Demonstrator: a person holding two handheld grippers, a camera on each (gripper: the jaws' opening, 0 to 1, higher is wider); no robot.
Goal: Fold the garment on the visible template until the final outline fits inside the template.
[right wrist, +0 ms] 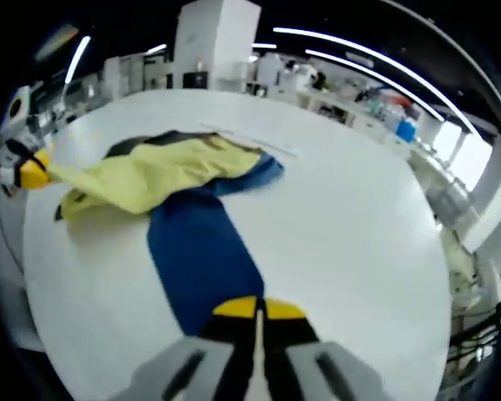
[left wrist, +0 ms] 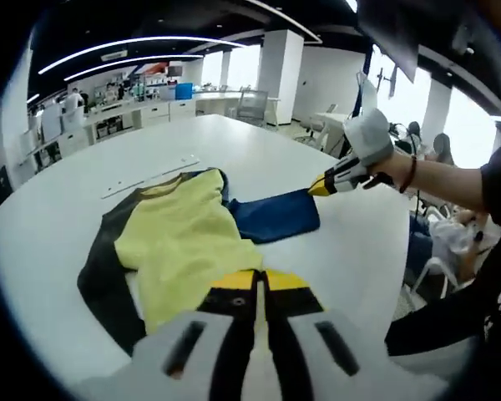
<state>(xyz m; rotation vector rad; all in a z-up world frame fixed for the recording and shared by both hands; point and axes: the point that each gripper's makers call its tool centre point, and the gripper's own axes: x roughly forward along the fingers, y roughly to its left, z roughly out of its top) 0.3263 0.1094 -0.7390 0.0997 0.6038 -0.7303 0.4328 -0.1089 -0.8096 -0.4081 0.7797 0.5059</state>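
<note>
Both grippers are pinching the garment, each with its yellow-tipped jaws pressed together on cloth. Left gripper (left wrist: pixel 260 288) holds the near hem of the yellow shirt (left wrist: pixel 188 238), which stretches straight ahead of it across the dark template (left wrist: pixel 100 276) on the white table (left wrist: pixel 83 200). Right gripper (right wrist: pixel 258 317) clamps the end of the blue sleeve (right wrist: pixel 202 255), which runs forward from its jaws to the yellow body beyond (in the left gripper view this same gripper (left wrist: pixel 324 185) appears off to the right, held by a gloved hand (left wrist: pixel 369 138), with the sleeve pulled out past the template's edge).

The step in hand looks like folding that sleeve inward over the body. To do it well, the right gripper should lift only enough to clear the table and carry the sleeve end toward the left gripper's side, laying it flat on the yellow cloth so no blue hangs beyond the dark outline. Left gripper should keep its hem taut and low meanwhile, so the body does not slide or bunch. A white strip (left wrist: pixel 150 175) lies on the table beyond the shirt, well clear of the fold.
</note>
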